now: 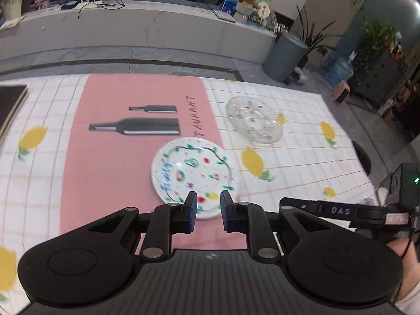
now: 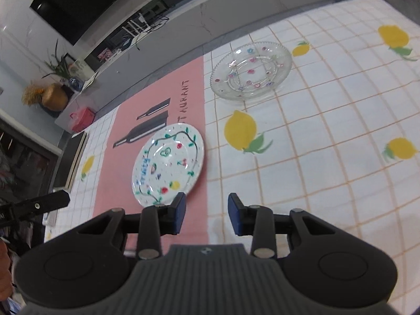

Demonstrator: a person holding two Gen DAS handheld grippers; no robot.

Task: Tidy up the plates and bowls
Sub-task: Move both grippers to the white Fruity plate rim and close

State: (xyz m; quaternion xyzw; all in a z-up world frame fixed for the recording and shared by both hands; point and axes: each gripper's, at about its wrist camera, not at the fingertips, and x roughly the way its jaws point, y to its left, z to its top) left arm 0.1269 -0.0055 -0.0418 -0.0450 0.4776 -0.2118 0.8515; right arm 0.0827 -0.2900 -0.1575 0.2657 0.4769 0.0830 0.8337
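Two dishes on the tablecloth [image 2: 328, 136]. White plate [image 1: 193, 176] w/ painted fruit sits on the pink placemat [image 1: 110, 157], near its right edge. Glass plate [image 2: 250, 69] w/ small flower dots lies farther back on the checked part of the cloth, well apart from the white one. No bowls in view.

Handling, our judgement: white plate looks ceramic, so stiff, moderately heavy, glazed and slippery, chips if knocked. Glass plate likely similar or more fragile; beaded rim may give some bite. Both lie flat, so only the raised rim offers a hold. We'd pinch the near rim, one finger above and one below, and lift slow to avoid tipping.

Left gripper [image 1: 208, 212]: fingers partly open w/ a moderate gap, nothing between them. It hovers over the near edge of the white plate; plate shows through the gap. Contact w/ rim: can't tell, frame is blurred.

Right gripper [image 2: 206, 215]: open wider, empty. It sits just right of the white plate, over the placemat/cloth border; left finger [image 2: 179, 212] near plate rim, apparently not touching.
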